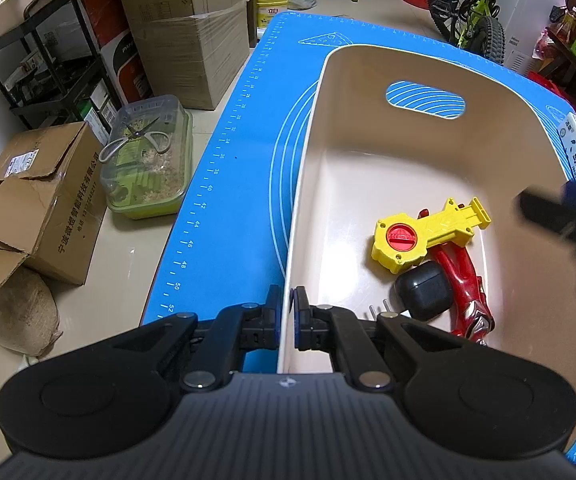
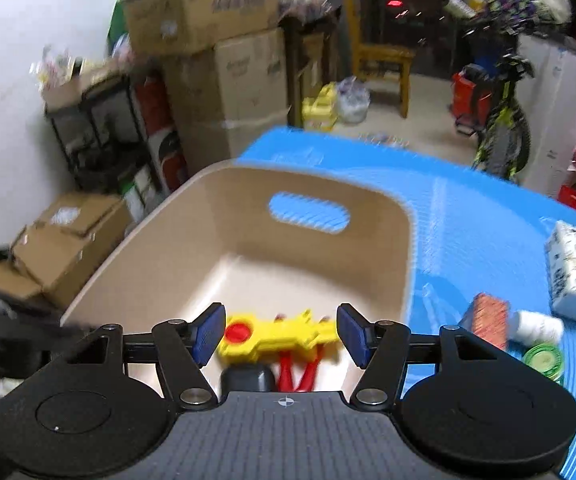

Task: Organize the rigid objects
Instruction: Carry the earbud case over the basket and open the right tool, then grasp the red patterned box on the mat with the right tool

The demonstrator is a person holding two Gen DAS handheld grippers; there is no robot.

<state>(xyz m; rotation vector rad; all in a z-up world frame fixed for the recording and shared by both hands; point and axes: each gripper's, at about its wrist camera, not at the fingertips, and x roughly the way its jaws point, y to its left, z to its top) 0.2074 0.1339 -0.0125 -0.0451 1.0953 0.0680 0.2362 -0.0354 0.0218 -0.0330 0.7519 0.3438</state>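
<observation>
Now the left gripper [image 1: 288, 320] pinches the bin [image 1: 367, 64] wall; hold it steady. The right gripper [image 2: 280, 332] is released above the toys [image 2: 276, 334].

Pale tiled floor [image 1: 128, 240] left of my table [image 1: 240, 200], stacked cardboard boxes [image 1: 192, 32] beyond it, black shelf rack [image 1: 48, 60] beside them, wooden chair [image 2: 383, 56] and bicycle [image 1: 475, 8] behind.

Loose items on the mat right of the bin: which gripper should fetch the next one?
Right. The right gripper is open and empty above the bin, near the white bottle and green tin. The left gripper is clamped on the bin's left wall.
</observation>
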